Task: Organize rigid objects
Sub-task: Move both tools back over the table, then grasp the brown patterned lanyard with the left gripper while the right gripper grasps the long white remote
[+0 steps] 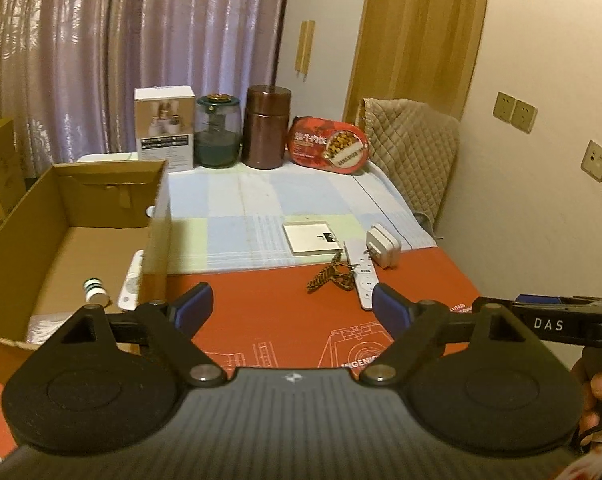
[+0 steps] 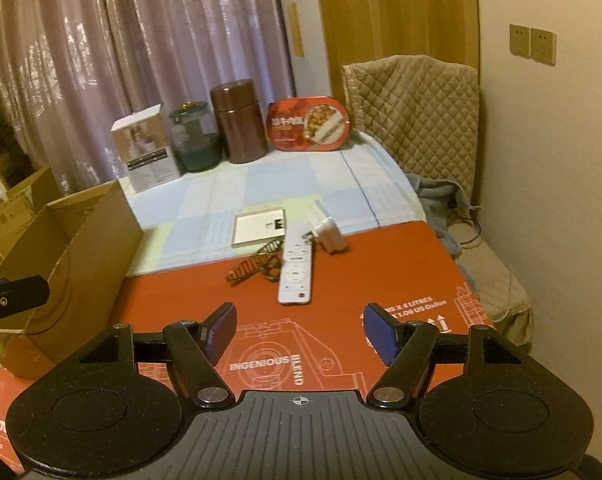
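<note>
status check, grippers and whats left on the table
Left gripper and right gripper open, empty. White remote, charger, cord outside the cardboard box. Path clear.

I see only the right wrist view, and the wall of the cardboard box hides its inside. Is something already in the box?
Observer: Yes. On the floor of the cardboard box there is a small bottle with green and white bands.
Operator: Only that?
Observer: No. A white remote lies beside it, close to the box's right wall.
Operator: And does the left gripper hold something?
Observer: No. The left gripper is open, with nothing between its fingers.
</note>
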`<state>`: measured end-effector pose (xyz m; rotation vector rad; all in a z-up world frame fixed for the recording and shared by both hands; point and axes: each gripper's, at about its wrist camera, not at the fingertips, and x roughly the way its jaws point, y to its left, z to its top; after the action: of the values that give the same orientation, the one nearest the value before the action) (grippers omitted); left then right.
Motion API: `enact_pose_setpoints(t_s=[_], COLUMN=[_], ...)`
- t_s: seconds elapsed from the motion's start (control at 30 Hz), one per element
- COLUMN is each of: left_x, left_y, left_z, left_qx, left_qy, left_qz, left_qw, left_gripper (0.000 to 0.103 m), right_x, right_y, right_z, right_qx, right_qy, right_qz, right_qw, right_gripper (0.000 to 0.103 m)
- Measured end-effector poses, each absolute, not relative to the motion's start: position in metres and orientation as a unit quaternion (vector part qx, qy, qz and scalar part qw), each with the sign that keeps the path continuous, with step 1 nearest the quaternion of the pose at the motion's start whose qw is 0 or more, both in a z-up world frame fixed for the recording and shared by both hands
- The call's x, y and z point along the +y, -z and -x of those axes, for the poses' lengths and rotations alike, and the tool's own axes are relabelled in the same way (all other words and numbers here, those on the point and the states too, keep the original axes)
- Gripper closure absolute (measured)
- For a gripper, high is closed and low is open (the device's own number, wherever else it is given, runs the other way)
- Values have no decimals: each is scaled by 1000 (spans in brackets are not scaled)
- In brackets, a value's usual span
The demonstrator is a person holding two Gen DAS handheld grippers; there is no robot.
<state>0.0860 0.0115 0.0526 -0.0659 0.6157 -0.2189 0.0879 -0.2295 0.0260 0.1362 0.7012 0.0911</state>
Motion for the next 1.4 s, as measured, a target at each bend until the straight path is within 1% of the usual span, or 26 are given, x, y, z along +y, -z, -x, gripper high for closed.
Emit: enact_pose_setpoints(t_s=[0.37, 0.7, 0.9, 1.03, 1.07, 1.13, 1.17, 1.2, 1.23, 1.4], left_x=[-18, -33, -32, -30, -30, -31, -32, -34, -35, -44], left_y=[-20, 37, 66, 77, 79, 83, 86, 88, 89, 95], left_z=[-139, -206, -234, -244, -246, -251, -253, -255, -257, -266], left_qx=[321, 346, 354, 360, 361, 361, 362, 362, 363, 360], left_qy=[129, 126, 121, 120, 121, 124, 126, 129, 131, 145], left_qz=[9, -10, -7, -7, -6, -9, -10, -11, -11, -18], left_qw=[938, 930, 927, 925, 925, 924, 924, 923, 923, 922], left_gripper=[19, 19, 19, 19, 19, 19, 19, 19, 19, 19], right_x=[-246, -233, -217, -209, -207, -207, -206, -207, -208, -218], right_y=[4, 68, 104, 118, 121, 123, 124, 124, 123, 118], right_z=[-123, -186, -225, -245, -249, -254, -255, -256, -256, -243], right_qx=[345, 371, 378, 374, 373, 370, 367, 367, 369, 394], right_qy=[-42, -79, -105, -112, -112, -110, -111, -112, -113, -109], right_qz=[-54, -38, -18, -1, 3, 9, 18, 23, 24, 53], right_qw=[936, 924, 920, 921, 921, 923, 923, 923, 922, 911], right_gripper=[36, 36, 36, 36, 37, 50, 53, 61, 65, 68])
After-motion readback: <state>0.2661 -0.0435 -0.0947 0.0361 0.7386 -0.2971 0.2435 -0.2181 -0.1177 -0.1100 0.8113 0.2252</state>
